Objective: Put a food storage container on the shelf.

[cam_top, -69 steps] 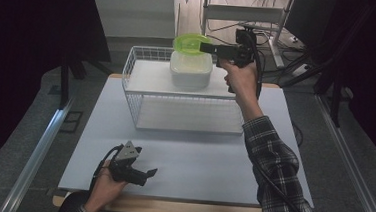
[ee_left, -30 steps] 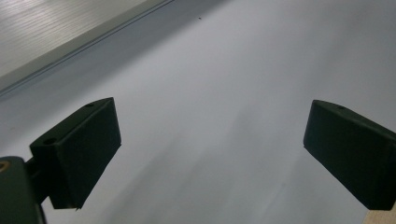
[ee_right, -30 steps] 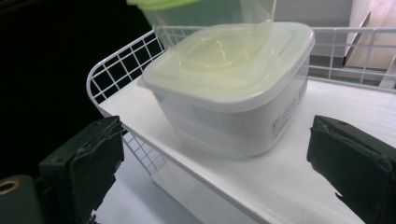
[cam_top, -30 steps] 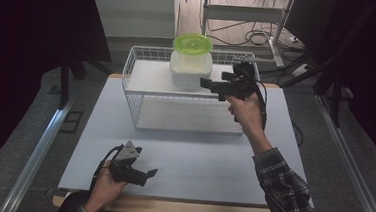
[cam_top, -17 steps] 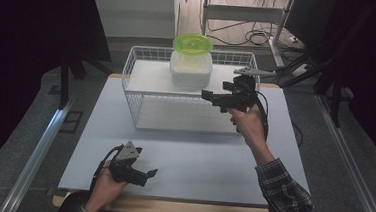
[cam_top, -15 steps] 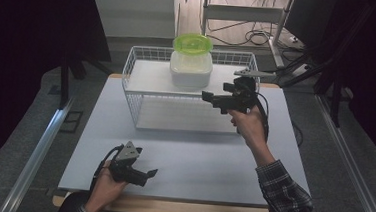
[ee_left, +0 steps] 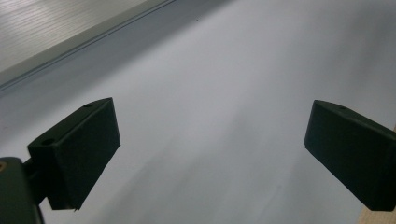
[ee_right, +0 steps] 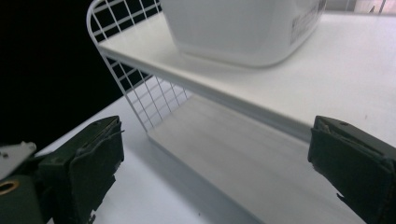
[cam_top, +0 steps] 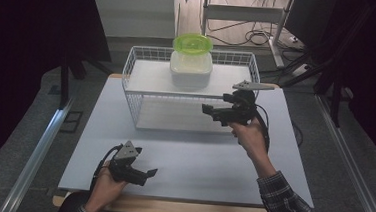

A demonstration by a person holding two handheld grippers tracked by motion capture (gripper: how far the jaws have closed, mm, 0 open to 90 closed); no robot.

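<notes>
A green bowl [cam_top: 193, 43] rests on top of a white plastic tub [cam_top: 190, 69], which stands on the upper shelf of a white wire rack [cam_top: 148, 79]. The tub's base [ee_right: 243, 28] fills the top of the right gripper view. My right gripper [cam_top: 208, 110] hovers open in front of the rack's right half, below the tub, with nothing between its jaws. My left gripper [cam_top: 147, 173] lies low over the white table [cam_top: 197, 157] near the front edge, open and empty; bare table [ee_left: 210, 107] lies between its jaws.
The rack's lower shelf [ee_right: 233, 154] is bare. A metal rail [cam_top: 38, 145] runs along the table's left side and another [cam_top: 352, 162] along the right. Cables [cam_top: 251, 37] and a frame stand on the floor behind the rack.
My right gripper let go of the green bowl on the tub, then drew back toward me and down to the rack's front. The left gripper has stayed still.
</notes>
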